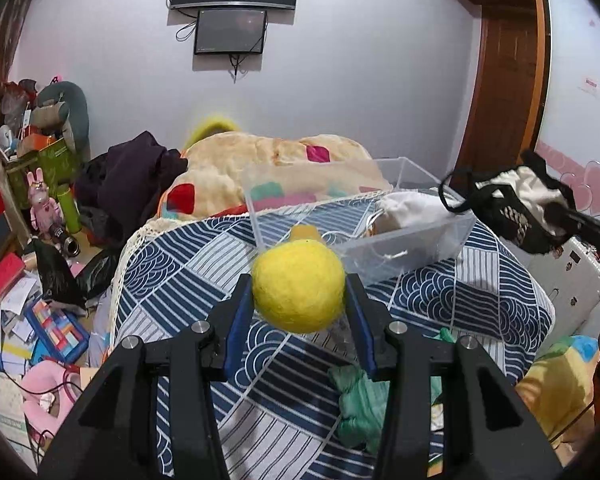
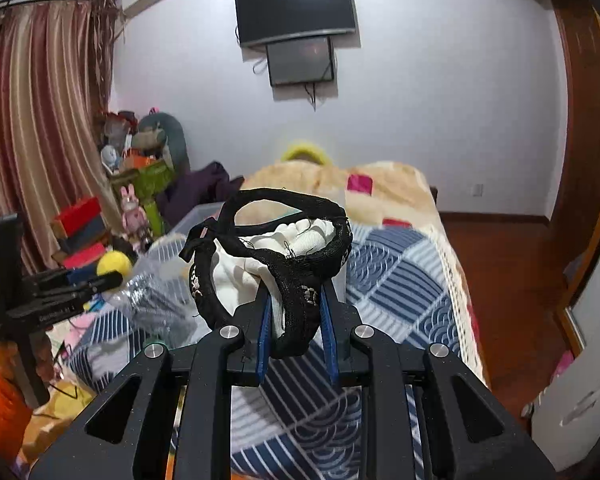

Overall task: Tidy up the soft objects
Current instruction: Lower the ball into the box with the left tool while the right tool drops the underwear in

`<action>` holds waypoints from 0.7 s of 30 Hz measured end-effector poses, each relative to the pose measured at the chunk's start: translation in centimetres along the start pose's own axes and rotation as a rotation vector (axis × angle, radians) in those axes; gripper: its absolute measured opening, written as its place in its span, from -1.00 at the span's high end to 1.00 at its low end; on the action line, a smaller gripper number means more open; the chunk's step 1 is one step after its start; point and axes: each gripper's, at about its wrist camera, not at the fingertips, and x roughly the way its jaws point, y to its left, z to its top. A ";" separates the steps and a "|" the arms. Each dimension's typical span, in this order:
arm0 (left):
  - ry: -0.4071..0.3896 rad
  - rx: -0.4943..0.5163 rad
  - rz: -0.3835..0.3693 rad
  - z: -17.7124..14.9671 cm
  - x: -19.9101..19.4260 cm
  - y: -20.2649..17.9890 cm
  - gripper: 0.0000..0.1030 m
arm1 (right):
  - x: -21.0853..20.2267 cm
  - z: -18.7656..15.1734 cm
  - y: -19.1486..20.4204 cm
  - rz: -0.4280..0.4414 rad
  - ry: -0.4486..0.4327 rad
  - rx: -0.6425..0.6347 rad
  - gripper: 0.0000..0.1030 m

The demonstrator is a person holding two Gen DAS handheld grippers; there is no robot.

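My left gripper (image 1: 299,285) is shut on a yellow felt ball (image 1: 299,285) and holds it above the blue patterned bedcover (image 1: 180,264), just in front of a clear plastic box (image 1: 404,236). A white cloth pouch (image 1: 412,208) lies in the box. My right gripper (image 2: 294,300) is shut on a black lace and white garment (image 2: 284,256), held up over the bed. That garment also shows at the right of the left wrist view (image 1: 516,196). The left gripper with the yellow ball (image 2: 114,263) shows at the left of the right wrist view.
A green cloth (image 1: 360,400) lies on the bedcover below my left gripper. A beige blanket (image 1: 276,156) covers the far end of the bed. Boxes, books and plush toys (image 1: 40,208) clutter the floor at left. A white cabinet (image 2: 580,392) stands at right.
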 end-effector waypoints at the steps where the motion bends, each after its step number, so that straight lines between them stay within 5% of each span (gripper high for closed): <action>1: -0.002 0.001 0.000 0.1 0.0 0.0 0.13 | 0.2 0.2 0.1 0.003 -0.006 -0.003 0.62; 21: 0.053 0.009 -0.050 4.9 7.5 -0.5 0.13 | 10.6 2.6 3.1 -0.003 0.106 -0.069 0.62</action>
